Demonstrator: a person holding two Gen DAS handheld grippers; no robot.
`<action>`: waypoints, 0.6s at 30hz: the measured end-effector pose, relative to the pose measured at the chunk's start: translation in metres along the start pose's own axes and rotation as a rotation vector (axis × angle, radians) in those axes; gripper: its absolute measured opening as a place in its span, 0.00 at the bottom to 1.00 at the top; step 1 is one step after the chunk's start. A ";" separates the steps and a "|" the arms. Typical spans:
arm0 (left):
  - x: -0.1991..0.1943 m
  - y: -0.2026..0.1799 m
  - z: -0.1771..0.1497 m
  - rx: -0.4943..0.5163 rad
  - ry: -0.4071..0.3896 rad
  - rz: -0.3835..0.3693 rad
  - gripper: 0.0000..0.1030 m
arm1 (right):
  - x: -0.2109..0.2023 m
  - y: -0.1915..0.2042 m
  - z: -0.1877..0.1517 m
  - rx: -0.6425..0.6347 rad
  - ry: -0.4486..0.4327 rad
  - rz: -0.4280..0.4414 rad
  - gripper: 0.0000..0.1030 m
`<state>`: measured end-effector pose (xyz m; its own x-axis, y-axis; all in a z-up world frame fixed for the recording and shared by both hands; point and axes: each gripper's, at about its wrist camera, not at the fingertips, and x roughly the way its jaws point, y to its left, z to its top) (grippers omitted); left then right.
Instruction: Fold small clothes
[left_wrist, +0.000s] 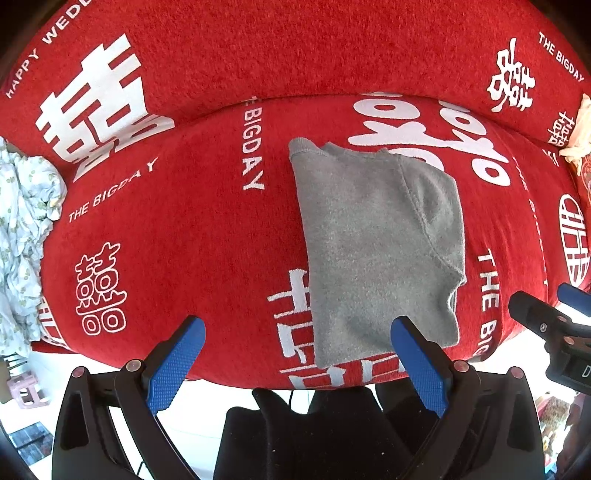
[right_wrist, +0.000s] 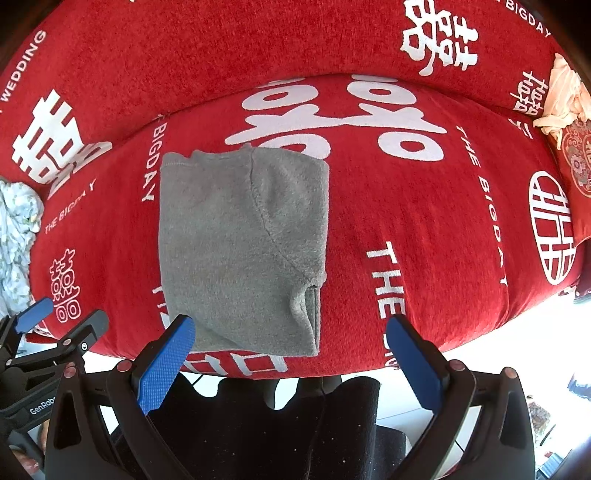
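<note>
Red sofa (left_wrist: 207, 258) carrying the folded grey garment (left_wrist: 373, 251), centre, slightly toward 3 o'clock. Left gripper (left_wrist: 297, 332) and right gripper (right_wrist: 290, 330): fingers apart, empty. Next fold probably needs both near corners pinched evenly.

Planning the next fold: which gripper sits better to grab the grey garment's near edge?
Probably the left gripper: the grey garment's near hem lies between its open fingers. In the right wrist view the right gripper is open too, but the garment lies toward its left side.
</note>
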<state>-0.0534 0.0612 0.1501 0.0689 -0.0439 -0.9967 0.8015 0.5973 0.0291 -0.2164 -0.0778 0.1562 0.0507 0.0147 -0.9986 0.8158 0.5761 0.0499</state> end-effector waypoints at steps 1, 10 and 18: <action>0.000 0.000 0.000 0.001 0.001 0.000 0.98 | 0.000 0.000 0.000 0.000 0.001 0.000 1.00; 0.001 0.002 0.001 -0.005 0.005 -0.003 0.98 | -0.001 0.001 0.001 -0.002 0.001 -0.002 1.00; 0.002 0.001 0.001 -0.009 0.009 -0.008 0.98 | -0.001 0.003 0.002 -0.010 0.004 -0.009 1.00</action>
<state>-0.0518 0.0613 0.1479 0.0574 -0.0412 -0.9975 0.7967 0.6041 0.0209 -0.2134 -0.0779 0.1575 0.0409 0.0126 -0.9991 0.8103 0.5847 0.0405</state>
